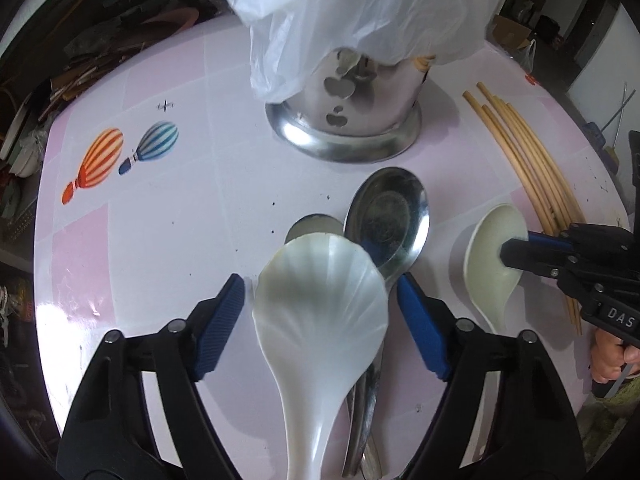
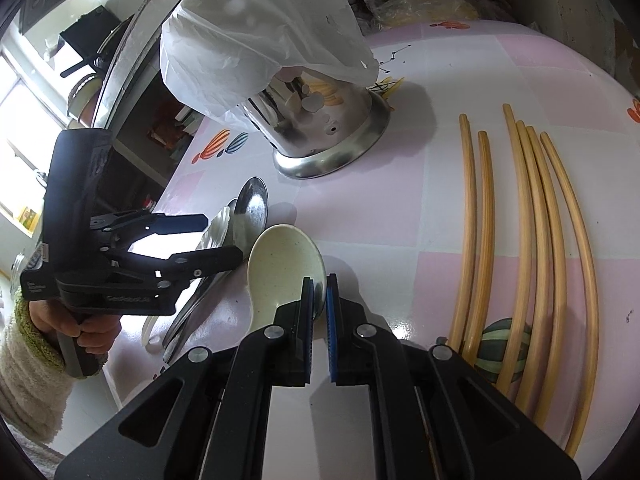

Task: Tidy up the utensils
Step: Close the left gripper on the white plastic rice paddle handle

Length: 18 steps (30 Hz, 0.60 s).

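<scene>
A white shell-patterned spoon (image 1: 320, 312) lies on top of two metal spoons (image 1: 388, 216), its bowl between the blue pads of my left gripper (image 1: 320, 280). That gripper is open, with a thin gap on each side of the bowl. To the right, a cream ceramic spoon (image 1: 492, 264) rests on the table, and my right gripper (image 2: 319, 280) is shut on the rim of its bowl (image 2: 280, 260). The right wrist view shows the left gripper (image 2: 222, 240) from the side over the metal spoons (image 2: 252, 200). Behind stands a steel utensil holder (image 1: 344, 120) with apple-shaped cutouts.
A white plastic bag (image 1: 340, 8) drapes over the holder's top (image 2: 320, 128). Several long bamboo chopsticks (image 2: 532, 220) lie at the right of the pink checked tablecloth (image 1: 160, 220). The table edge and clutter lie to the left. A hand (image 2: 92, 328) in a fleecy sleeve grips the left tool.
</scene>
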Available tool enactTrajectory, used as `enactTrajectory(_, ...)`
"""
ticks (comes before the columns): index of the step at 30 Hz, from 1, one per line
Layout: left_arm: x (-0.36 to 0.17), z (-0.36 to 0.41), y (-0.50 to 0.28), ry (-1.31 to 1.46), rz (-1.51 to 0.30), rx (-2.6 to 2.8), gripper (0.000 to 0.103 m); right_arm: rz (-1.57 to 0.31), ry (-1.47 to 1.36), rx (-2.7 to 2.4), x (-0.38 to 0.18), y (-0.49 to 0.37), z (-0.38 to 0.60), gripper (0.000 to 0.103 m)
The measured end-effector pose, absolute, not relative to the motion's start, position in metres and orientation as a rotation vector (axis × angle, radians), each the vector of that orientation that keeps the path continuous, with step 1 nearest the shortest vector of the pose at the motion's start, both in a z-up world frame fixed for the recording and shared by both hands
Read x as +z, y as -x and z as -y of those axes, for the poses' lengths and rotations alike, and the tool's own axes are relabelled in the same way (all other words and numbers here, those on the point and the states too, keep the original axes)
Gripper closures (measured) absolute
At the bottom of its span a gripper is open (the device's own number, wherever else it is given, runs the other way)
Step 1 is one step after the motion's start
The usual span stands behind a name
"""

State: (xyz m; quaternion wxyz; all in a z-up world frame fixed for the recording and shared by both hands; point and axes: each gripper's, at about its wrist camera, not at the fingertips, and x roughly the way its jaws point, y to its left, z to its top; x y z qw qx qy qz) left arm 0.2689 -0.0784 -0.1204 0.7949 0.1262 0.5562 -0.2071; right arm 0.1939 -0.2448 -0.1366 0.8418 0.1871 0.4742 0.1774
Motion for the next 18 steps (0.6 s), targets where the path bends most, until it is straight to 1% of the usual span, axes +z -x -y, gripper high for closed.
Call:
enactTrajectory(3, -0.12, 0.075, -0.269, -0.261, -1.188, -0.445, 0.034, -1.0, -0.397, 0.373, -0.137, -0.194, 0.246, 0.096)
enactTrajectory(7, -0.117, 0.072, -0.269, -0.247, -1.184, -0.443, 0.042, -0.997, -0.399, 0.37, -0.136, -0.195, 0.248, 0.096)
enactTrajectory(18, -0.11, 0.062, -0.269, -0.199, -1.159, -0.443, 0.042, -0.992, -0.398, 0.363, -0.135, -0.196, 0.25, 0.096)
